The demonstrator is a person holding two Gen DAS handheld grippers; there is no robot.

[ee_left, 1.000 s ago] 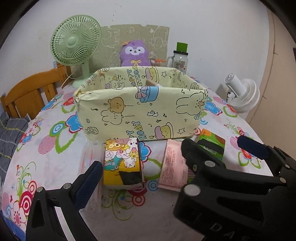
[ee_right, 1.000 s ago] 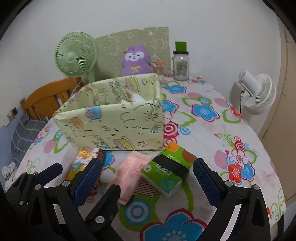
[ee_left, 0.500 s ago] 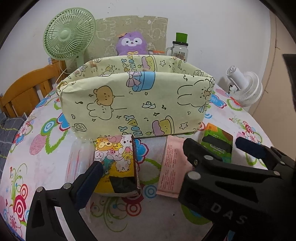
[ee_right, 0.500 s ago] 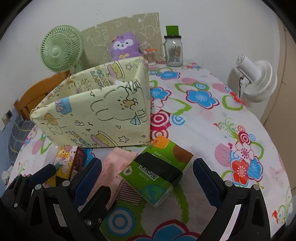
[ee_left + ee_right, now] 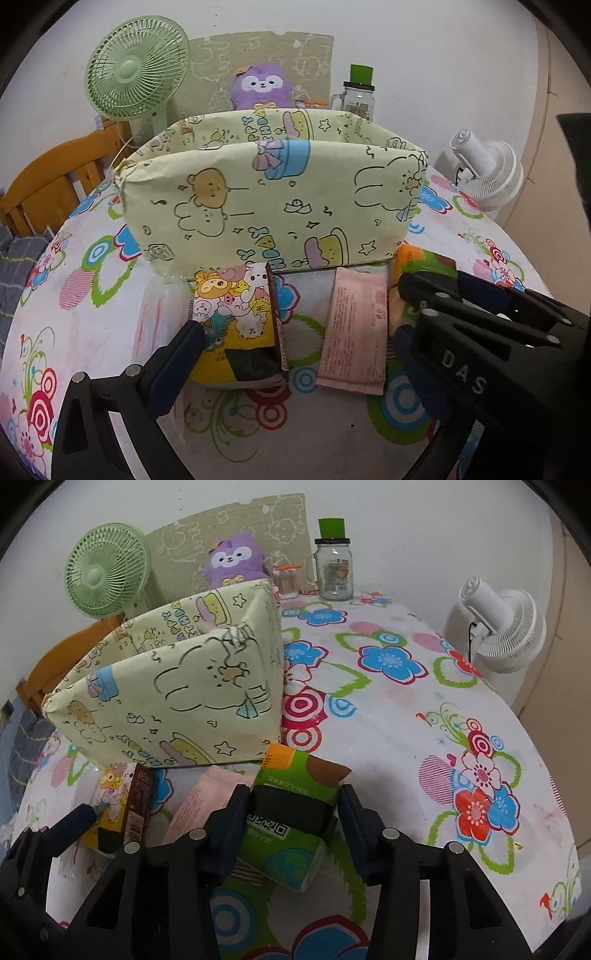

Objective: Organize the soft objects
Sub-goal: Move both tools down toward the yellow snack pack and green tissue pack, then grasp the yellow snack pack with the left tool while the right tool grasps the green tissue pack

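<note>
1. Three soft packs lie on the flowered tablecloth (image 5: 388,738) in front of the pale yellow cartoon-print storage box (image 5: 273,206): a yellow cartoon tissue pack (image 5: 236,325), a pink pack (image 5: 354,328) and a green tissue pack (image 5: 295,812).
2. Seen from the right wrist camera, the right gripper (image 5: 291,830) is clenched around the green tissue pack, with one blue pad on each side of its dark band; the pack sits at 6 o'clock of the box's near right corner, close to it.
3. Seen from the left wrist camera, the left gripper (image 5: 295,354) is spread wide. Its left finger (image 5: 177,362) is just beside the yellow cartoon tissue pack at about 7 o'clock of it. Its other finger is hidden behind the right gripper's black body.
4. The pink pack lies flat between the other two packs.
5. Behind the box, at 12 o'clock, sit a purple plush toy (image 5: 260,86), a green desk fan (image 5: 136,72) and a glass jar with a green lid (image 5: 334,568); a white fan (image 5: 506,627) stands off the table at 2 o'clock.
</note>
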